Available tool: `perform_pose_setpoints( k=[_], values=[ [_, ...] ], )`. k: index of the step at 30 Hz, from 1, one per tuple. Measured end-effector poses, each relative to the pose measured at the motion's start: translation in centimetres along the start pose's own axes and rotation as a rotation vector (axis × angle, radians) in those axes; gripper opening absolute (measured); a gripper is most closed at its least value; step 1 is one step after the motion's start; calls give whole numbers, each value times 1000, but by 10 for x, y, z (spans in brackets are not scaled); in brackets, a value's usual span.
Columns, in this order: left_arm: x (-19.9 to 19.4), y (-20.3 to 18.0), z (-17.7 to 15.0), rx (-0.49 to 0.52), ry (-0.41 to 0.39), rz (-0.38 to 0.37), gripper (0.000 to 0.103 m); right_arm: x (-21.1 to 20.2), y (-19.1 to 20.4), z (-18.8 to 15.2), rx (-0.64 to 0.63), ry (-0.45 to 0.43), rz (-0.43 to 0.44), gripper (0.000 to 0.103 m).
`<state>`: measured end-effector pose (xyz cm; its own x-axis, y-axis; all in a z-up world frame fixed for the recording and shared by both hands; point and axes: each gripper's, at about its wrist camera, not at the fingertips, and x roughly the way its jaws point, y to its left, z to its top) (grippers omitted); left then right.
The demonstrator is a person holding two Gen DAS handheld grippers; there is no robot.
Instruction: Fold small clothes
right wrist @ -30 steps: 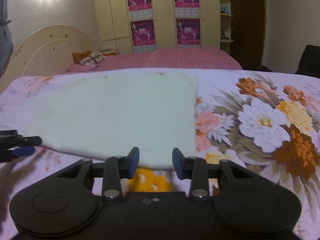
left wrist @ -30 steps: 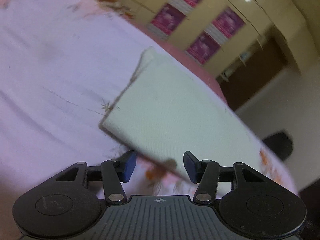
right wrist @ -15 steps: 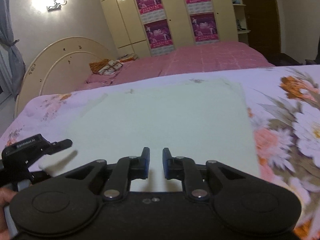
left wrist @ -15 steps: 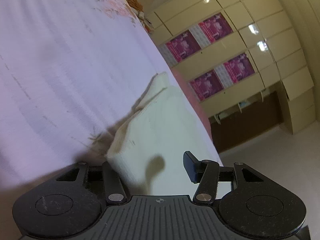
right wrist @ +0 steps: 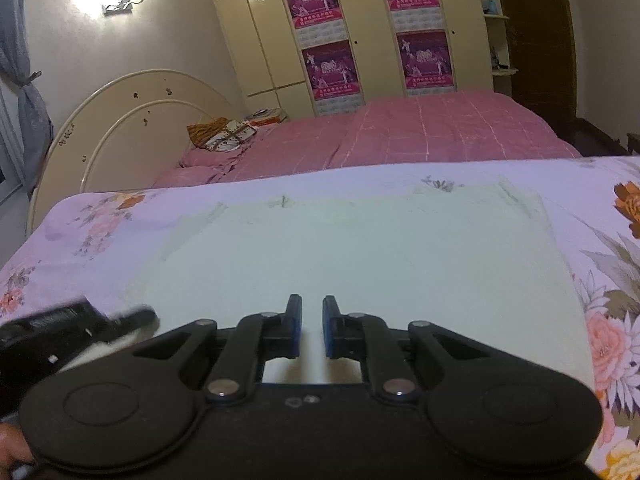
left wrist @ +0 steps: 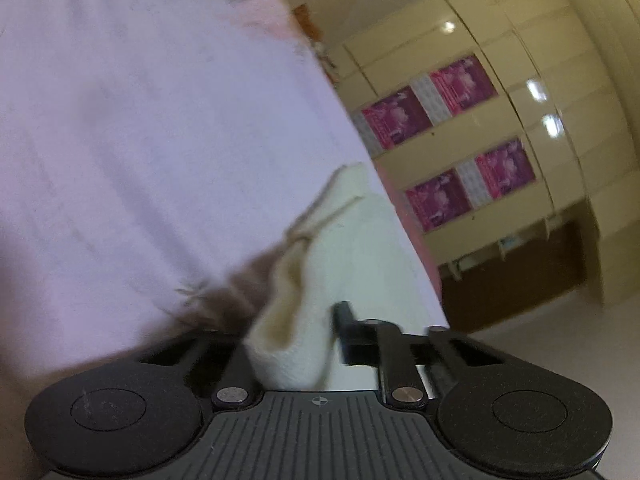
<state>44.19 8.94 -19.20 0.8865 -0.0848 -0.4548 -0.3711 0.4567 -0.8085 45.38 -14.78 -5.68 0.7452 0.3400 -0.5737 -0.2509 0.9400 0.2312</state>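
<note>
Left wrist view: your left gripper (left wrist: 292, 344) is closing its jaws on the near left corner of the cloth (left wrist: 360, 248). The cream fabric bunches up between the fingers (left wrist: 344, 320) and hides the left one; the right finger presses against the fold. The picture is blurred, and the sheet (left wrist: 140, 140) runs tilted across the frame, with the wardrobe (left wrist: 500, 120) and its magenta posters (left wrist: 460, 140) to the right.

Right wrist view: your right gripper (right wrist: 312, 328) sits at the near edge of the cloth (right wrist: 380, 248), roughly at its middle. Its blue-padded fingers (right wrist: 294, 328) stand close together with a narrow gap, and pale fabric shows in that gap and beneath the linkage; the jaws are pinched on the near edge. The cloth lies flat as a wide pale rectangle on the floral sheet (right wrist: 608, 280), its far edge near the sheet's far border. Your left gripper (right wrist: 132, 318) shows blurred at the near left, at the cloth's corner, with part of your hand (right wrist: 12, 448) at the bottom left margin.

Background: a second bed (right wrist: 400, 136) with a pink checked cover lies beyond, a curved headboard (right wrist: 132, 120) to its left, a wall lamp (right wrist: 120, 0) lit above it.
</note>
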Motion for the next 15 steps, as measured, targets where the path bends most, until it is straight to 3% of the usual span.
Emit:
perform_pose_setpoints(
  k=[3, 5, 6, 11, 15],
  values=[
    [4, 0, 4, 10, 37, -15, 7, 0, 2, 0, -19, 3, -1, 11],
    [-4, -5, 11, -12, 22, -107, 7, -1, 2, 1, -19, 6, -1, 11],
    [-9, -12, 12, 34, 1, -127, 7, -4, 2, 2, -19, -2, 1, 11],
    [14, -9, 14, 59, 40, -40, 7, 2, 5, 1, -52, -21, -2, 11],
    [20, -3, 12, 54, 43, -33, 7, 14, 5, -1, -44, -9, -6, 11]
  ],
)
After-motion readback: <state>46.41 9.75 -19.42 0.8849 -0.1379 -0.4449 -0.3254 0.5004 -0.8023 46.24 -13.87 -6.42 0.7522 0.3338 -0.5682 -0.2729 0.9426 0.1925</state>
